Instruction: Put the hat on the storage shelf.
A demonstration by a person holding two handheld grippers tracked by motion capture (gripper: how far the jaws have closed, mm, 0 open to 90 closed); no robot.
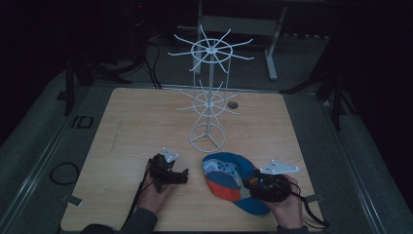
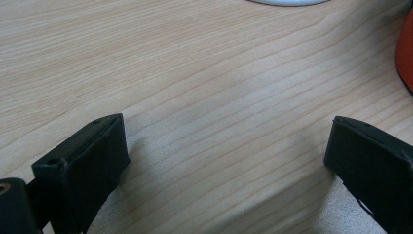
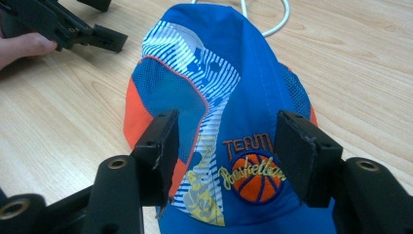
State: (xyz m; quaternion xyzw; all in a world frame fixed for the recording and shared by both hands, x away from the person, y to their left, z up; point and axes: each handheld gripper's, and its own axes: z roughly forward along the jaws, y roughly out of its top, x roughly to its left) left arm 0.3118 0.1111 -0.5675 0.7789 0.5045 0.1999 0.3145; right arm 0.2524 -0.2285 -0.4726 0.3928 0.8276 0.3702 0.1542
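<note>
A blue, orange and white baseball cap with a basketball emblem lies on the wooden table, near the front right. My right gripper hovers over its front panel. In the right gripper view the cap sits between and under the two black jaws of the right gripper, which stand apart without pressing the fabric. My left gripper rests just left of the cap, held by a hand, pointing right. Its jaws are wide open over bare wood, and the cap's orange edge shows at the far right.
A white wire hanging rack with two tiers of radiating hooks stands mid-table behind the cap, on a ring base. A round cable hole is behind it. The left gripper appears beyond the cap in the right gripper view.
</note>
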